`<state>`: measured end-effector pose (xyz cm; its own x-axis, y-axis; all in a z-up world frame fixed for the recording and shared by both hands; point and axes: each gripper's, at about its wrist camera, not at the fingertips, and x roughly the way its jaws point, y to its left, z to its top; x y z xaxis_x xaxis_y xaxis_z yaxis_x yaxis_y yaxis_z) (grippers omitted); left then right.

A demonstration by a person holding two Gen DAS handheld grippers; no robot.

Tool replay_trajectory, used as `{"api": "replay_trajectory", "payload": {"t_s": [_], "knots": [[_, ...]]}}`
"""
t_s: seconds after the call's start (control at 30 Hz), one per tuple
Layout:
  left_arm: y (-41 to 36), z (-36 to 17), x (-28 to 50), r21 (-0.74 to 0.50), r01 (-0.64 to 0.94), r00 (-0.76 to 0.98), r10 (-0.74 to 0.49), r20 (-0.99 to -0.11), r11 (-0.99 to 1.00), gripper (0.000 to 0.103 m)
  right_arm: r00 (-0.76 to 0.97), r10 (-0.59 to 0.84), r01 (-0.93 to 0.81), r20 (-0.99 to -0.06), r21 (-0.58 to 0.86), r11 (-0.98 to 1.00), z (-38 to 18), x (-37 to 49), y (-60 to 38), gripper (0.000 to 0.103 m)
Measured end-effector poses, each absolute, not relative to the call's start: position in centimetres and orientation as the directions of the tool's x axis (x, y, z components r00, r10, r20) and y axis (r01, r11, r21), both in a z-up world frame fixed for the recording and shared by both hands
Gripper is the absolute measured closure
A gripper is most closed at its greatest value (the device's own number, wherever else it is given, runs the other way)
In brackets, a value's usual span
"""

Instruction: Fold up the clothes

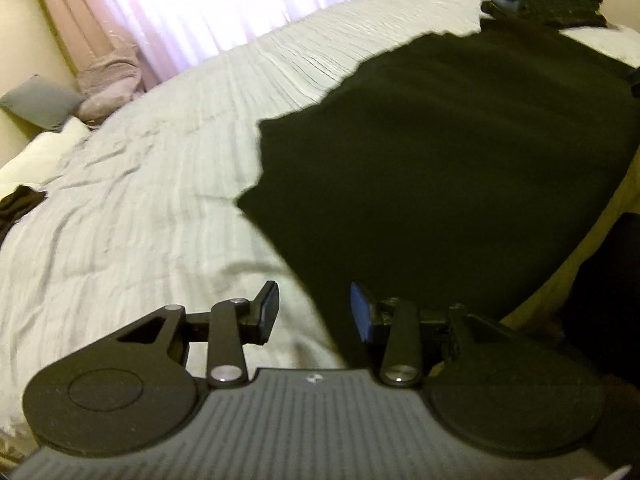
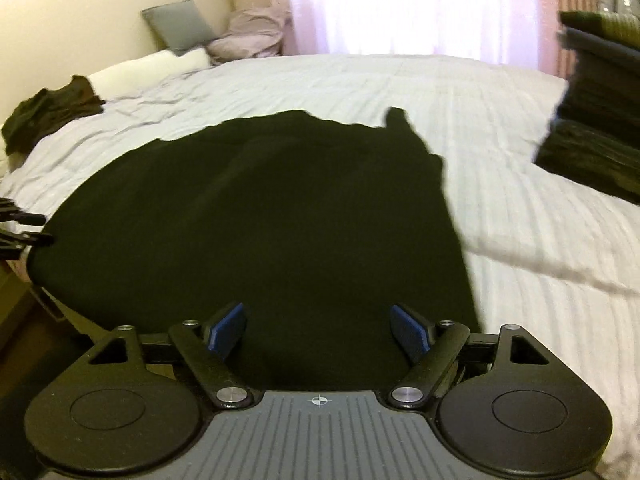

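Both grippers, left [image 1: 314, 314] & right [image 2: 320, 330], hover w/ fingers spread, gripping nothing, over near edge of bed [image 2: 520, 152]. Black garment [image 2: 260, 208] lies flat there. Prob. pre-fold; next: pinch hem corners. Folded stack [image 2: 596, 136] at far right edge.

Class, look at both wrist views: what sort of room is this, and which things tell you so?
Most likely a bedroom. A wide bed with a pale bedspread fills both views, pillows lean against the wall, and curtains cover a bright window.
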<state>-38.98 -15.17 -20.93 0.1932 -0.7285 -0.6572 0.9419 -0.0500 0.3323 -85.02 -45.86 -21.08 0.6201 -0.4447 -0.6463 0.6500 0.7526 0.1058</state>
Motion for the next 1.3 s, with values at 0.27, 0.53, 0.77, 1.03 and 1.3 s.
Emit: {"api": "replay_trajectory", "payload": {"t_s": [0.27,0.53,0.77,1.03,1.3], "knots": [[-9.7,-20.3,-42.7,0.470,0.845,0.074,-0.813,-0.577,-0.257,0.059,0.640,-0.481,0.519,-0.598,-0.125,0.846,-20.1,-84.7,-40.9,0.024],[-11.3,-25.0,-44.0,0.546,0.780,0.136,-0.770,-0.623,-0.305,0.057,0.541,-0.504,0.605,-0.674,-0.104,0.789,-22.6,-85.9,-43.2,0.024],[-7.3,-27.2,-46.6,0.780,0.531,0.164,-0.863,-0.478,-0.331,0.027,0.590,-0.537,0.555,-0.603,-0.181,0.812,-20.3,-85.3,-40.0,0.024],[-10.3,-31.1,-47.9,0.875,0.382,0.284,-0.864,-0.417,-0.297,0.059,0.574,-0.530,0.402,-0.624,-0.349,0.847,-23.2,-80.8,-37.4,0.024],[-9.7,-28.2,-46.1,0.850,0.431,0.246,-0.867,-0.433,-0.302,0.076,0.436,-0.699,0.172,-0.567,-0.710,0.683,-26.8,-82.3,-36.8,0.024]]}}
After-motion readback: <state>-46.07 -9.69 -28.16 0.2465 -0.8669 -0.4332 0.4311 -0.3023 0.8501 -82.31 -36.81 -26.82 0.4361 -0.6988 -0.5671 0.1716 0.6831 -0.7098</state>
